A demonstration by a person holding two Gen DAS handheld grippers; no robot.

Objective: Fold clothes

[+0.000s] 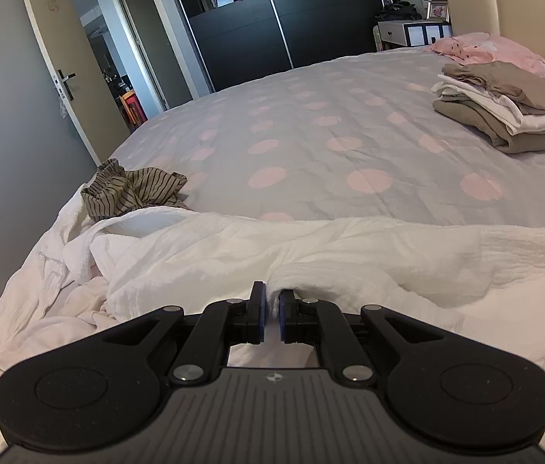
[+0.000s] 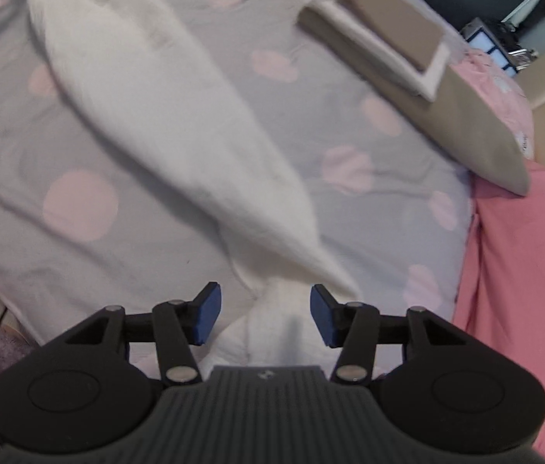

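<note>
A long white garment (image 1: 311, 247) lies crumpled across the near edge of the bed. My left gripper (image 1: 271, 301) is shut on a fold of it, with cloth pinched between the blue pads. In the right wrist view the same white garment (image 2: 164, 116) runs as a twisted band from the upper left down to my right gripper (image 2: 266, 309). That gripper is open: its end lies between the blue pads, which stand clear of it on both sides. A stack of folded tan and white clothes (image 1: 504, 104) (image 2: 388, 34) rests farther up the bed.
A crumpled striped garment (image 1: 133, 189) lies at the bed's left edge. The grey cover with pink dots (image 1: 311, 135) spreads between the clothes. Pink pillows (image 1: 485, 46) sit by the headboard, and a pink sheet (image 2: 523, 251) hangs at the right. A dark wardrobe (image 1: 272, 19) and an open door (image 1: 67, 62) stand beyond.
</note>
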